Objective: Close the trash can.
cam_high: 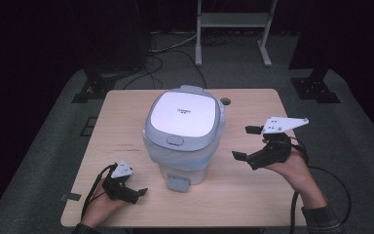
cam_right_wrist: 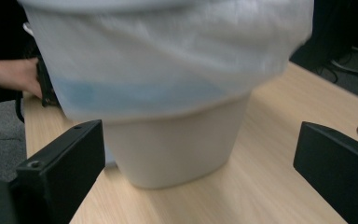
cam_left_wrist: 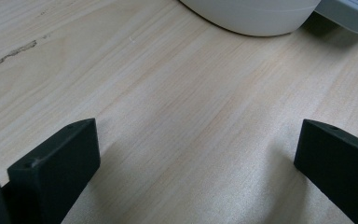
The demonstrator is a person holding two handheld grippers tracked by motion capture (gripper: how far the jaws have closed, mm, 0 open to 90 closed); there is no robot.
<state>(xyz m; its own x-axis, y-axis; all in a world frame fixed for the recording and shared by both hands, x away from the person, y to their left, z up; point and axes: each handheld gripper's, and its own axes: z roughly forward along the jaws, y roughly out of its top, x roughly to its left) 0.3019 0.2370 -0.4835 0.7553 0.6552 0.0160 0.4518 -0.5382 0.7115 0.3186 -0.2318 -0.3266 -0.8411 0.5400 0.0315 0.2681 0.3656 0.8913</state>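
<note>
A white pedal bin (cam_high: 185,141) stands in the middle of the wooden table (cam_high: 253,195). Its grey and white lid (cam_high: 182,117) is down, a clear bag liner (cam_right_wrist: 168,56) hangs over its rim, and its grey pedal (cam_high: 177,184) faces the near edge. My left gripper (cam_high: 135,193) rests low on the table at the bin's near left, open, with bare wood between its jaws (cam_left_wrist: 198,135). My right gripper (cam_high: 246,143) is held above the table to the bin's right, open and pointing at the bin's side (cam_right_wrist: 177,144), apart from it.
A small round cable hole (cam_high: 225,101) sits in the table behind the bin. A dark scratch (cam_left_wrist: 9,56) marks the wood at the left. On the grey carpet beyond the table stand a white frame (cam_high: 233,22), black stand feet (cam_high: 316,87) and loose cables (cam_high: 175,53).
</note>
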